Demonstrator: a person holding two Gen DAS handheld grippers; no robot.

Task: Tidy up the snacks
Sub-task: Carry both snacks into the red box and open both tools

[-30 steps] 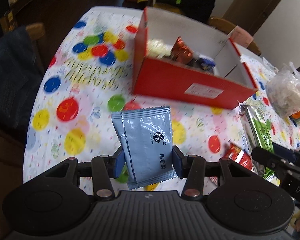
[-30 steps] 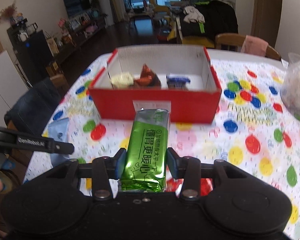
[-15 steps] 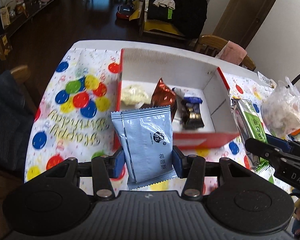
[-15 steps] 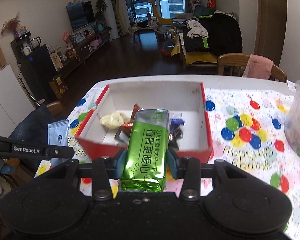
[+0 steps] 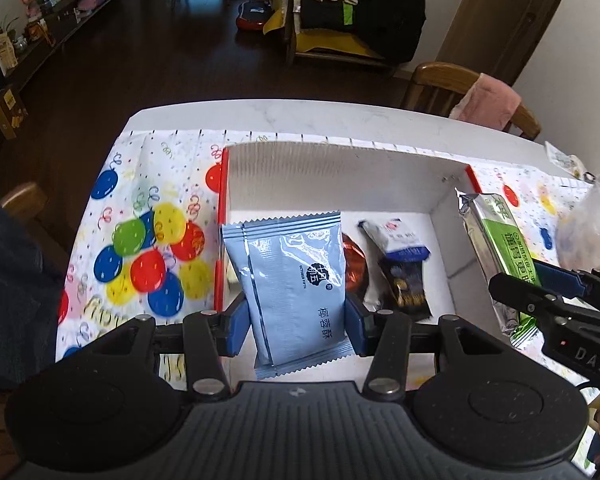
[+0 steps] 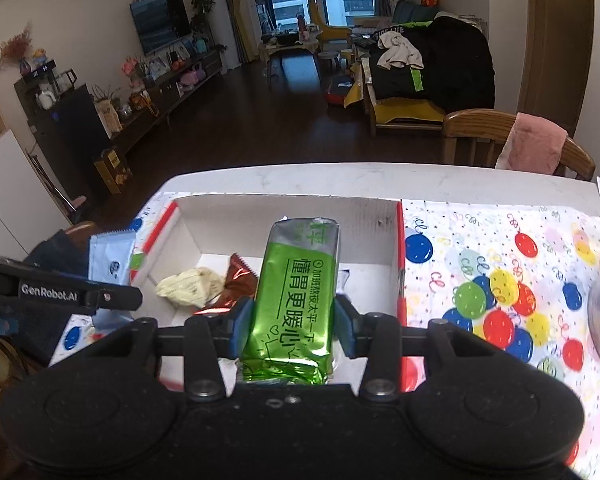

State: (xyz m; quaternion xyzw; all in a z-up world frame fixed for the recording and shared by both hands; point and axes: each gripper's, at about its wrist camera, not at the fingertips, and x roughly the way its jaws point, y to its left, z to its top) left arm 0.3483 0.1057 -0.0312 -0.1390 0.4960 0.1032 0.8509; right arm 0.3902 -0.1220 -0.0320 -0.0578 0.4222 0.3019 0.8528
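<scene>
Gleaming green foil packet (image 6: 292, 300), blue-grey sachet (image 5: 296, 284)

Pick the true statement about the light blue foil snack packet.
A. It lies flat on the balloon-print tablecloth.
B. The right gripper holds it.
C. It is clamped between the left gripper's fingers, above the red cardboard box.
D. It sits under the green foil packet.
C: the left gripper is shut on the light blue foil snack packet, held above the open red cardboard box.
</scene>
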